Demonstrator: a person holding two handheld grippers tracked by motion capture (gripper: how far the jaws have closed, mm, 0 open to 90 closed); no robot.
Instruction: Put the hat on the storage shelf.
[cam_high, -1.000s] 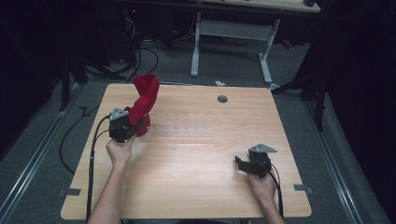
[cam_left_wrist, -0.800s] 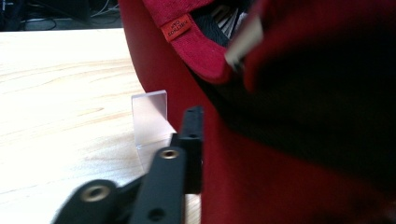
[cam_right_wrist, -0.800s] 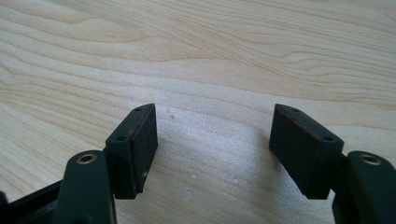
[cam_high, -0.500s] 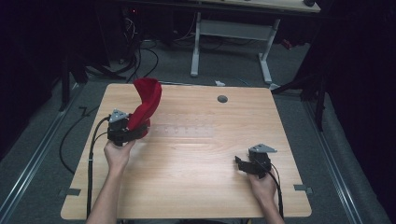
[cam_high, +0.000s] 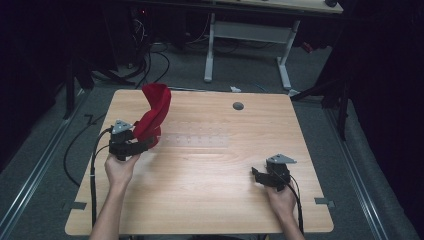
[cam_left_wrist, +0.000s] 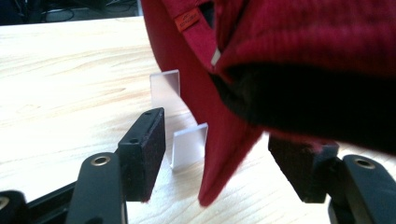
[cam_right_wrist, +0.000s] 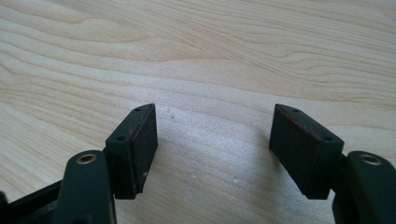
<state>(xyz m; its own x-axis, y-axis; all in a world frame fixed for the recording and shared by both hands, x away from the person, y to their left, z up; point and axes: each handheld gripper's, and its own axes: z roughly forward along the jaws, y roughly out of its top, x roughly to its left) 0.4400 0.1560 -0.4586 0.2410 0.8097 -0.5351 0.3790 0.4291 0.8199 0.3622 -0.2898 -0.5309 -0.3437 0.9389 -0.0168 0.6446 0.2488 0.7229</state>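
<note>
The left gripper (cam_left_wrist: 210, 177) has its jaws spread, having just been opening; the lower tip of the red cap (cam_left_wrist: 219, 140) hangs between them, clear of the left pad, while the cap's dark underside overhangs the right pad, and I cannot tell whether it touches there; in the high view the cap (cam_high: 154, 112) stands up from the left gripper (cam_high: 134, 145) toward 1 o'clock, over the tabletop's (cam_high: 210, 175) far left part. Just behind the cap's tip, clear plastic fins (cam_left_wrist: 187, 144) stand upright on the wood. A second ago the jaws were pinching the cap; now they have let go, and the cap leans a little further over. The right gripper (cam_right_wrist: 212, 149) holds its jaws spread with bare wood between them; it sits (cam_high: 262, 177) at the near right, well apart from the cap, unmoved.
</note>
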